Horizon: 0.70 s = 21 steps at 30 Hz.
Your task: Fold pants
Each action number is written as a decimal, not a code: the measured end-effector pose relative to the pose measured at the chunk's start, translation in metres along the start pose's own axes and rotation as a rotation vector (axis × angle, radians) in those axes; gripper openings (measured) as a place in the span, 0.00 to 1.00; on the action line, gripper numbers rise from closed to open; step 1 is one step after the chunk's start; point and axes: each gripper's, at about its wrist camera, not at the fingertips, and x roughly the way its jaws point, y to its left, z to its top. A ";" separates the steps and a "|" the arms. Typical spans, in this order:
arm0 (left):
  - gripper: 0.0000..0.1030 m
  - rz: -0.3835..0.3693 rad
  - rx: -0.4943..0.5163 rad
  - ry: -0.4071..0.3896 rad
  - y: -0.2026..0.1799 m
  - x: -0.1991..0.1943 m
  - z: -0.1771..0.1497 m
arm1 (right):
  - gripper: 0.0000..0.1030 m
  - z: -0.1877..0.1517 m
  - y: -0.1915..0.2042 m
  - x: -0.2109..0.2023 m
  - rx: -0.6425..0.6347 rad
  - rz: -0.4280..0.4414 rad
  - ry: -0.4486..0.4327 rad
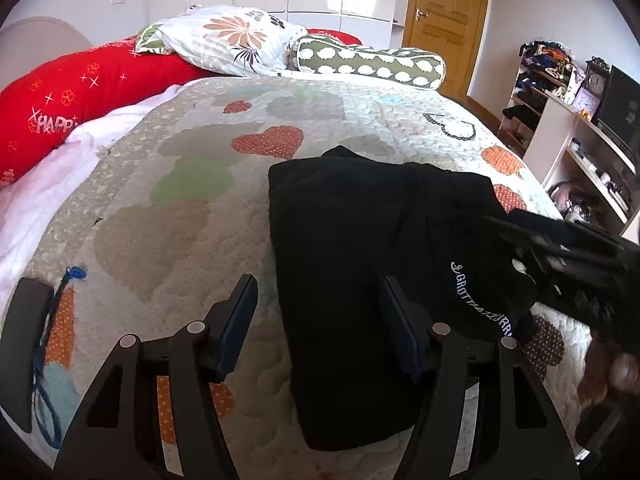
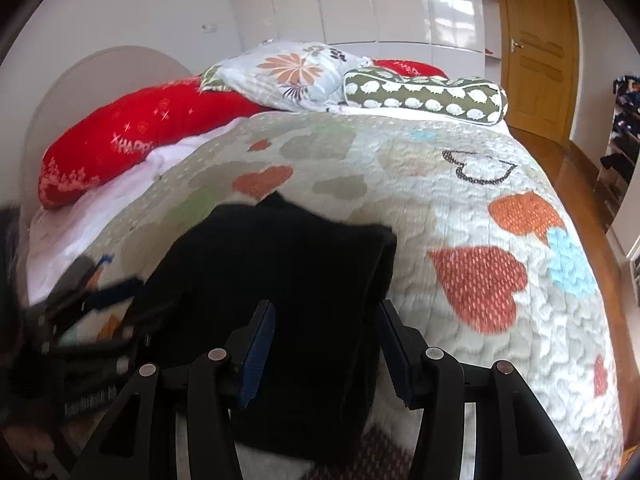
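Heart-patterned quilt [image 1: 200,220], red pillow [image 1: 80,84], floral pillow [image 1: 228,40], wooden door [image 1: 448,20].

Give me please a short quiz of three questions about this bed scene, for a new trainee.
1. True or false: the left hand-held gripper is shut on the black pants.
2. Which pillow lies nearest the wooden door?
A. the red pillow
B. the floral pillow
C. the green bolster with white shapes
3. Fill in: the pants lie folded on a quilt patterned with ____.

Key
1. False: its jaws stand open, and so do those of the right hand-held gripper.
2. C
3. hearts
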 end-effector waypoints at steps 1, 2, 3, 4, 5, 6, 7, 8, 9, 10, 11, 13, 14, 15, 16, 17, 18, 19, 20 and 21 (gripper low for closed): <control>0.61 -0.002 -0.003 0.001 0.000 0.001 0.000 | 0.48 0.003 0.000 0.005 0.008 0.003 0.004; 0.61 -0.004 -0.006 0.003 0.000 0.002 0.001 | 0.48 0.006 -0.001 0.011 0.013 0.008 0.009; 0.61 -0.007 -0.008 0.005 0.000 0.004 0.001 | 0.48 0.008 -0.001 0.017 0.014 0.003 0.016; 0.61 -0.008 -0.008 0.006 0.000 0.005 0.001 | 0.48 0.009 -0.001 0.024 0.014 -0.014 0.029; 0.61 -0.010 -0.008 0.006 0.000 0.006 0.001 | 0.48 0.010 -0.002 0.032 0.011 -0.035 0.047; 0.61 -0.010 -0.009 0.006 -0.001 0.007 0.001 | 0.48 0.010 -0.003 0.036 0.014 -0.036 0.052; 0.61 -0.011 -0.009 0.006 -0.001 0.008 0.001 | 0.48 0.009 -0.005 0.038 0.021 -0.031 0.049; 0.61 -0.013 -0.009 0.006 -0.002 0.009 0.001 | 0.48 0.009 -0.007 0.038 0.029 -0.025 0.045; 0.61 -0.013 -0.010 0.006 -0.002 0.010 0.001 | 0.48 0.008 -0.009 0.039 0.037 -0.017 0.043; 0.62 -0.015 -0.013 0.007 -0.002 0.011 0.002 | 0.48 0.008 -0.011 0.039 0.045 -0.009 0.044; 0.62 -0.017 -0.017 0.008 -0.002 0.012 0.002 | 0.48 0.008 -0.013 0.039 0.056 0.000 0.045; 0.62 -0.017 -0.020 0.011 -0.003 0.012 0.002 | 0.48 0.008 -0.016 0.037 0.075 0.011 0.050; 0.62 -0.017 -0.020 0.011 -0.003 0.012 0.002 | 0.48 0.008 -0.017 0.034 0.083 0.015 0.053; 0.62 -0.017 -0.021 0.012 -0.003 0.012 0.002 | 0.48 0.008 -0.017 0.032 0.091 0.018 0.055; 0.62 -0.017 -0.020 0.013 -0.004 0.012 0.002 | 0.48 0.007 -0.018 0.028 0.103 0.023 0.055; 0.62 -0.016 -0.019 0.013 -0.004 0.012 0.002 | 0.50 0.005 -0.019 0.023 0.112 0.024 0.049; 0.62 -0.017 -0.020 0.013 -0.004 0.012 0.002 | 0.50 0.002 -0.019 0.020 0.114 0.021 0.046; 0.62 -0.018 -0.023 0.015 -0.004 0.012 0.002 | 0.50 0.000 -0.020 0.018 0.113 0.023 0.044; 0.62 -0.020 -0.026 0.016 -0.004 0.012 0.001 | 0.50 -0.002 -0.019 0.018 0.112 0.029 0.046; 0.62 -0.023 -0.030 0.018 -0.004 0.013 0.001 | 0.49 -0.004 -0.019 0.019 0.111 0.042 0.053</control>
